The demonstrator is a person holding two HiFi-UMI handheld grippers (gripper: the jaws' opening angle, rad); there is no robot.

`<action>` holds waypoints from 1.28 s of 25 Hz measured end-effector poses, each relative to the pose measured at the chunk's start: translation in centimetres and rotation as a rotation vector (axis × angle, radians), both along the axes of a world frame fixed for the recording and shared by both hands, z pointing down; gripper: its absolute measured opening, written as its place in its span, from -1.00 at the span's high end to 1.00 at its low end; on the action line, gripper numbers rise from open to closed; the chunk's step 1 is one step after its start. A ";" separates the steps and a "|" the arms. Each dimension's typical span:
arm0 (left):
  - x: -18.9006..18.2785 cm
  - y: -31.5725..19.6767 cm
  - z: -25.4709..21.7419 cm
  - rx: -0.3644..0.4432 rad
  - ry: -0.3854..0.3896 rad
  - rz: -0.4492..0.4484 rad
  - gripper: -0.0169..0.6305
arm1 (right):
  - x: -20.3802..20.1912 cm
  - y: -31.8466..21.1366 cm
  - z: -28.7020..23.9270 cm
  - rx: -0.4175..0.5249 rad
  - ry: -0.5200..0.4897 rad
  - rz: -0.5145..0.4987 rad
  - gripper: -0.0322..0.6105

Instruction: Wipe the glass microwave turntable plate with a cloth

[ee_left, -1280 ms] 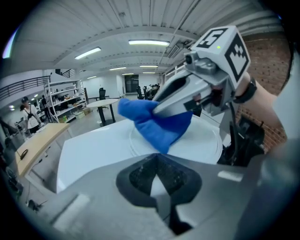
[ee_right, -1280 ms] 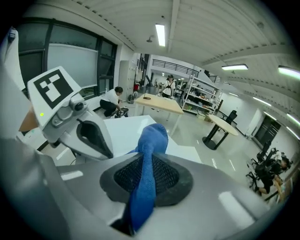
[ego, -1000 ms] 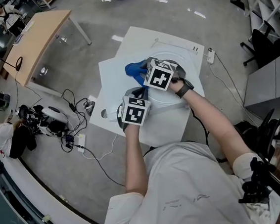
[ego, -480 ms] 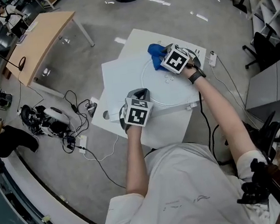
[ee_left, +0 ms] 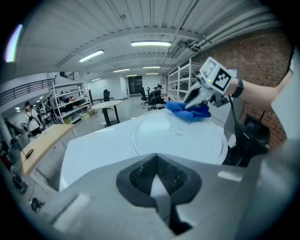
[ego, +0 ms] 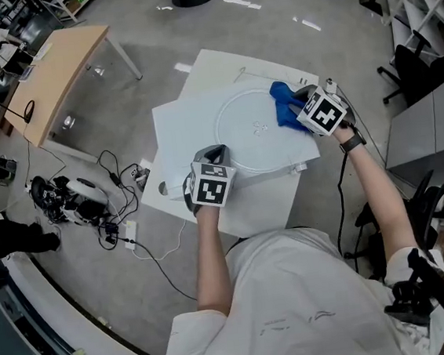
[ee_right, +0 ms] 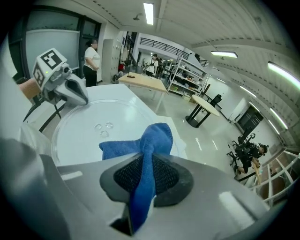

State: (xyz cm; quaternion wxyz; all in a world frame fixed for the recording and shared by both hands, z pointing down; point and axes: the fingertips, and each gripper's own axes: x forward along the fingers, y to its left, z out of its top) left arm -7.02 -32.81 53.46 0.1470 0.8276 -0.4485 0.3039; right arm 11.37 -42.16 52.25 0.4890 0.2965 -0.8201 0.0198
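Head view: our right gripper (ego: 303,112), pinching the blue cloth (ego: 283,102), has swept to the glass plate (ego: 239,149)'s right rim by the bench (ego: 176,130)'s right edge; our left gripper (ego: 212,155) clamps its near rim, so wiping is underway.

The surface (ego: 185,129) is looked down on steeply from overhead in the head view. The left gripper view is set low at the near edge, facing across the glass plate (ee_left: 178,140); the right gripper view is aimed back across it from close by. The glass plate is shared by all three.
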 end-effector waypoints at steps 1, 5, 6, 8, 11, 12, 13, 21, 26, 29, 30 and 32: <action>0.0 0.0 0.0 0.001 -0.002 -0.002 0.95 | 0.4 1.1 0.0 -0.004 0.002 -0.009 0.72; -0.4 0.2 0.4 -0.016 -0.009 -0.021 0.95 | 0.6 5.5 0.0 -0.025 -0.004 -0.050 0.72; -0.5 0.3 0.5 -0.024 -0.009 -0.025 0.95 | 0.3 6.5 0.0 -0.031 -0.009 -0.061 0.72; -0.5 0.4 0.4 -0.029 -0.011 -0.030 0.95 | -0.3 8.5 -0.1 -0.044 -0.023 -0.083 0.72; -0.4 0.2 0.5 -0.015 -0.007 -0.025 0.95 | -2.1 11.4 -0.2 -0.061 -0.049 -0.128 0.72; -0.3 0.1 0.5 -0.011 -0.005 -0.023 0.95 | -2.8 12.1 -0.2 -0.065 -0.056 -0.147 0.72; -0.3 0.1 0.4 -0.009 -0.004 -0.022 0.95 | -3.7 12.7 -0.2 -0.066 -0.064 -0.167 0.72; -0.6 0.3 0.1 -0.046 0.020 -0.020 0.95 | -11.4 14.1 -0.1 -0.099 -0.160 -0.266 0.72; -0.5 0.4 0.2 -0.061 0.034 -0.014 0.95 | -14.7 12.4 0.2 -0.101 -0.209 -0.266 0.72; -0.4 0.4 0.3 -0.068 0.041 -0.006 0.95 | -15.9 11.1 0.3 -0.091 -0.204 -0.260 0.72; -0.4 0.4 0.3 -0.069 0.042 -0.004 0.95 | -16.2 10.7 0.4 -0.087 -0.199 -0.260 0.72; -0.5 0.4 0.3 -0.068 0.040 -0.003 0.95 | -16.8 9.8 0.4 -0.079 -0.188 -0.262 0.72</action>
